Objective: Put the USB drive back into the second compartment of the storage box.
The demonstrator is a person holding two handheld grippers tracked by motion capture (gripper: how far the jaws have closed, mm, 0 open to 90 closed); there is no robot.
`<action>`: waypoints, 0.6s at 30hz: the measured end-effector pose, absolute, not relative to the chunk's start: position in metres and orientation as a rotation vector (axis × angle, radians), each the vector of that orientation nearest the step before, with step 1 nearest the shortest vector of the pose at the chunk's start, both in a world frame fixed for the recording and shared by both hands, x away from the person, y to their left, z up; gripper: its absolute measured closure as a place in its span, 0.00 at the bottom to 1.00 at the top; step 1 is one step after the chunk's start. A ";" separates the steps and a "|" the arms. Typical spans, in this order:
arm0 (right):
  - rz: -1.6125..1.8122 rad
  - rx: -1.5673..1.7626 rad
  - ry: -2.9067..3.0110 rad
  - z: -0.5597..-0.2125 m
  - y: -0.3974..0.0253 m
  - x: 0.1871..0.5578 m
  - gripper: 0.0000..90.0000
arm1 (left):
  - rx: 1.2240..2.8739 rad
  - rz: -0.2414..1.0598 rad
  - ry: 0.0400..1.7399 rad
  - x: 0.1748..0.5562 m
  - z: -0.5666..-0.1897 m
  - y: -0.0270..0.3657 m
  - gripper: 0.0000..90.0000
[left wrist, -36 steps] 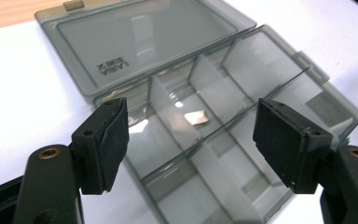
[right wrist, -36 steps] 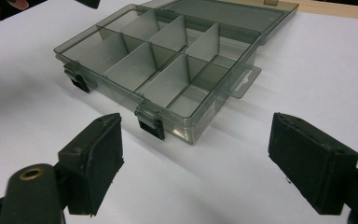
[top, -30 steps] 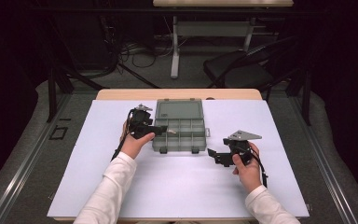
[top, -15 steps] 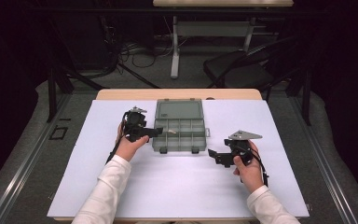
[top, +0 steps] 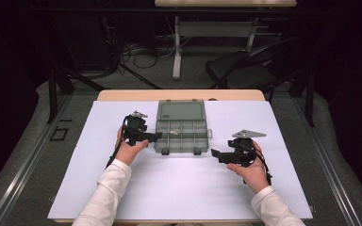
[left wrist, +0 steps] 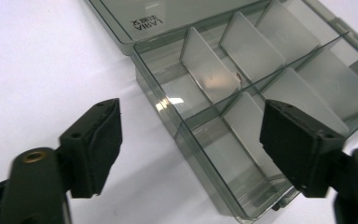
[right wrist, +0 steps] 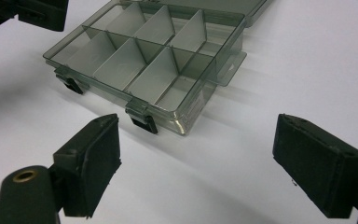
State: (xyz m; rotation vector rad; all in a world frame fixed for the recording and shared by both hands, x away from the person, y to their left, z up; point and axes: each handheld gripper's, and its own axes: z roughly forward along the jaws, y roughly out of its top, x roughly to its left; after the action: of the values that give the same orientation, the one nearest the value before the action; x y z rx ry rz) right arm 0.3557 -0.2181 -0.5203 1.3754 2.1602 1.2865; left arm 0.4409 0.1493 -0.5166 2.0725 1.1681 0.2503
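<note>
The left gripper (top: 154,137) sat at nine o'clock of the see-through box (top: 181,133), its jaws wide apart and touching the box's left edge. The box lay open in the middle of the white table (top: 179,188), its lid (top: 180,110) flat at twelve o'clock. The right gripper (top: 215,154) waited near five o'clock, jaws apart, holding nothing.

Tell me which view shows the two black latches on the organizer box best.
The right gripper view: both latches hang large and sharp on the organizer box's near wall. The high view shows them as tiny dark tabs. The left gripper view catches, at most, a sliver.
</note>
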 end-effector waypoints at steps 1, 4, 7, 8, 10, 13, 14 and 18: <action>1.280 1.379 2.164 -0.521 -0.218 0.356 0.16 | 2.068 0.249 1.173 0.441 -0.519 0.148 0.27; 1.267 1.386 2.176 -0.521 -0.218 0.356 0.16 | 2.085 0.240 1.173 0.441 -0.522 0.147 0.27; 1.263 1.376 2.182 -0.521 -0.217 0.356 0.17 | 2.112 0.253 1.178 0.441 -0.526 0.145 0.27; 1.257 1.371 2.182 -0.521 -0.217 0.356 0.17 | 2.113 0.262 1.188 0.441 -0.528 0.144 0.27; 1.241 1.365 2.181 -0.522 -0.216 0.356 0.18 | 2.128 0.263 1.190 0.442 -0.531 0.142 0.28; 1.237 1.361 2.175 -0.522 -0.215 0.357 0.20 | 2.157 0.273 1.191 0.442 -0.537 0.138 0.29; 1.238 1.364 2.171 -0.522 -0.215 0.358 0.21 | 2.163 0.278 1.195 0.442 -0.538 0.137 0.29; 1.229 1.362 2.166 -0.520 -0.213 0.362 0.23 | 2.171 0.284 1.200 0.443 -0.544 0.135 0.30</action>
State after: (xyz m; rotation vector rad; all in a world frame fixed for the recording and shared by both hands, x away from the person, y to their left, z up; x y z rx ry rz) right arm 0.3625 -0.2129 -0.5198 1.3617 2.1656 1.2294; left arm 0.4425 0.1346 -0.5441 2.1712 1.1997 0.2840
